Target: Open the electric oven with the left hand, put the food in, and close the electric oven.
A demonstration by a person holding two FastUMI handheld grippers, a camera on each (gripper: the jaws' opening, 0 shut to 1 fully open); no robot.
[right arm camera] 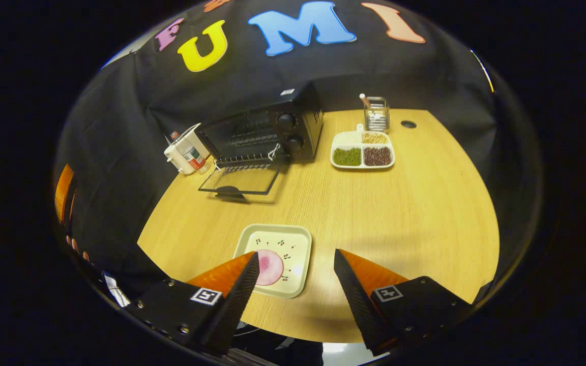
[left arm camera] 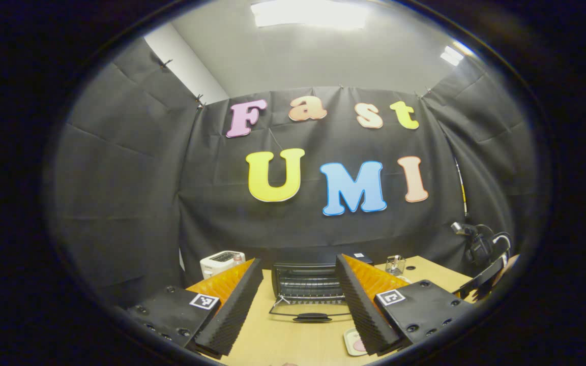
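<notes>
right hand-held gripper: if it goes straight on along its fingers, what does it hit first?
Most likely the square plate with the pink food, lying just ahead of the open right hand-held gripper, slightly toward its left finger. Depth is unclear; it may instead meet the bare table beside the plate.

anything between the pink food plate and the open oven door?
No. In the right gripper view, bare table separates the plate from the oven's lowered door.

Divided dish [right arm camera: 362, 150] of beans, wire holder [right arm camera: 376, 114], white toaster [left arm camera: 222, 262] on table [right arm camera: 425, 213].
</notes>
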